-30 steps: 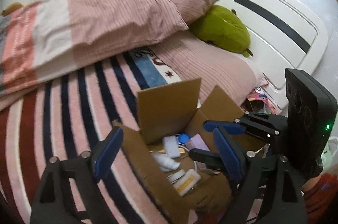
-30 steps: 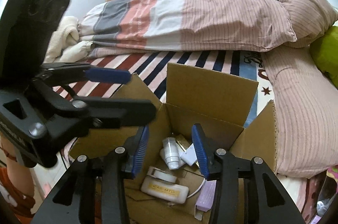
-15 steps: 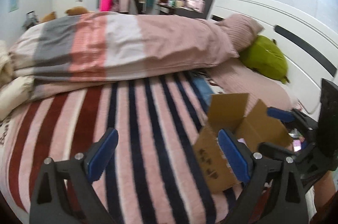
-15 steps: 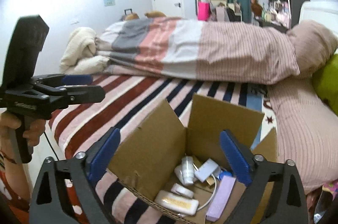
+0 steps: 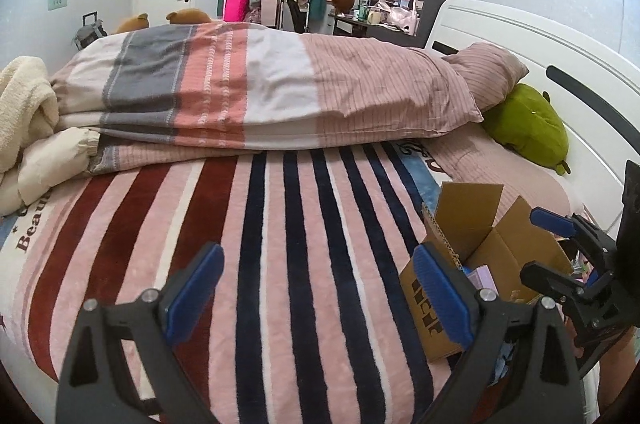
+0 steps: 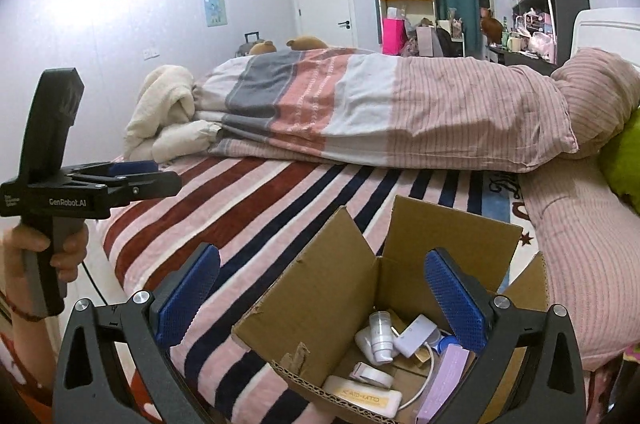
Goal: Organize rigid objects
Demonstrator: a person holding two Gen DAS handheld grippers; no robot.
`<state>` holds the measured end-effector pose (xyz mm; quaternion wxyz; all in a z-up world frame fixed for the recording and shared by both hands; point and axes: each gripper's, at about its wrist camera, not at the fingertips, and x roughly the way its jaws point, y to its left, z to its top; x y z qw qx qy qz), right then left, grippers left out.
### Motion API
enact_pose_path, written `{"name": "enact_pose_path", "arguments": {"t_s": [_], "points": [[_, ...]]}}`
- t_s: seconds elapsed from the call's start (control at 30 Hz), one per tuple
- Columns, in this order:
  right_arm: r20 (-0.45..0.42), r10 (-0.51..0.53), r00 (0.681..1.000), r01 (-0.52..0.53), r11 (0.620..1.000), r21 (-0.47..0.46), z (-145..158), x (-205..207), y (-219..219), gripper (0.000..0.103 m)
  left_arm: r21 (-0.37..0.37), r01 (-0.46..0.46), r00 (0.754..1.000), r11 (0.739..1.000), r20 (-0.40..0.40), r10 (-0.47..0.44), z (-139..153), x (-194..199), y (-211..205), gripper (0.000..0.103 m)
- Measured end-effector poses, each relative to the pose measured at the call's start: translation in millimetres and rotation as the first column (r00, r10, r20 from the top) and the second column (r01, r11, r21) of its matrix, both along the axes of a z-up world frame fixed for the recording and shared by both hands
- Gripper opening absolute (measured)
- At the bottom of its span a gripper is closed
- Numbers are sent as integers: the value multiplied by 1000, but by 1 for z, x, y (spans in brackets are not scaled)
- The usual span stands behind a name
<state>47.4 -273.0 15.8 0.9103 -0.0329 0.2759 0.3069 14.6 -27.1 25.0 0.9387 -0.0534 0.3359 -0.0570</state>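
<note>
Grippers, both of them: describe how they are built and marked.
Each gripper is black plastic. The right gripper has two angled arms with silver bolts and blue textured pads. The left gripper, seen side-on, bears white GenRobot.AI lettering, a grey grip and an upright black block.

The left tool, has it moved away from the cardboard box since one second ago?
Yes. The left tool, open and empty, swung off the cardboard box, which now sits at the right of its view, to over the striped blanket.

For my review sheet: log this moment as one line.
left gripper: open, empty, over striped blanket | right gripper: open, empty, above cardboard box | items in box
</note>
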Motion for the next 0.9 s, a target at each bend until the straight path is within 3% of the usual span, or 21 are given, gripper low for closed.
{"name": "enact_pose_path", "arguments": {"t_s": [0.9], "points": [[4, 9, 1000, -9, 1000, 26, 4, -4, 1, 103, 53, -46, 999, 998, 19, 46, 1, -1, 2, 94]]}}
